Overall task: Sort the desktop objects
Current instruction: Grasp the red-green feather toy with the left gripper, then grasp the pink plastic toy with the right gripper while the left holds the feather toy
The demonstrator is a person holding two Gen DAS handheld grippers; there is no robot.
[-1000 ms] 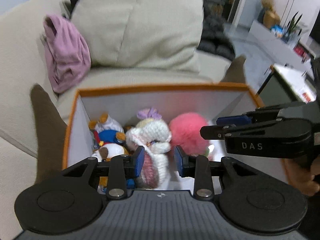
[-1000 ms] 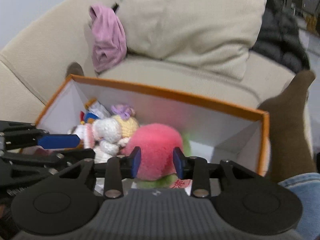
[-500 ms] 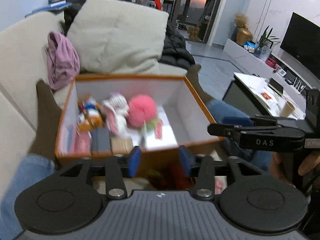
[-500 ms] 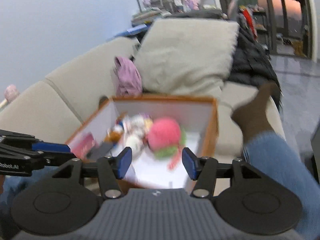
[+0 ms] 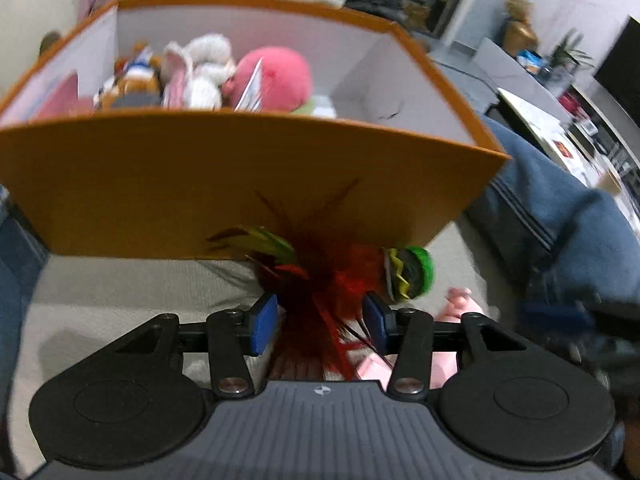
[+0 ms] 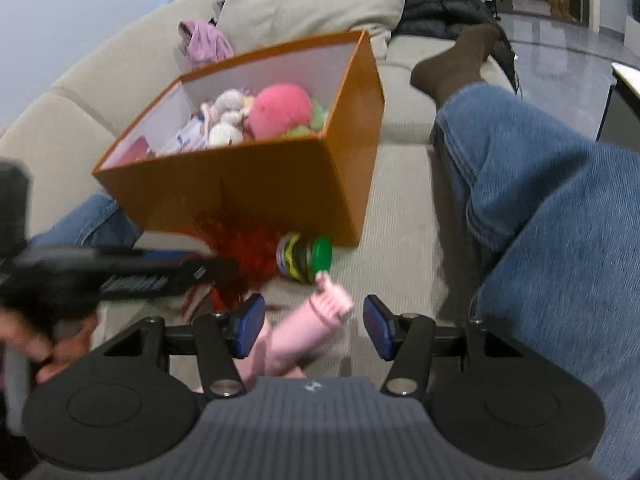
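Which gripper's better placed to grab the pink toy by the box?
Right. The right gripper is open with the pink toy between its fingers; the left gripper straddles the red feather toy.

Dim indoor light; motion blur throughout both views; strong fisheye bending, dark corners.

Orange box (image 6: 256,184) of smooth matt cardboard, white inside; fluffy pink plush ball (image 6: 282,110) and knitted white toy (image 5: 202,68) within; red feathers (image 5: 320,276) on a glossy green plastic disc (image 6: 321,254); sofa (image 6: 404,216) in beige woven cloth; denim trouser leg (image 6: 540,208).
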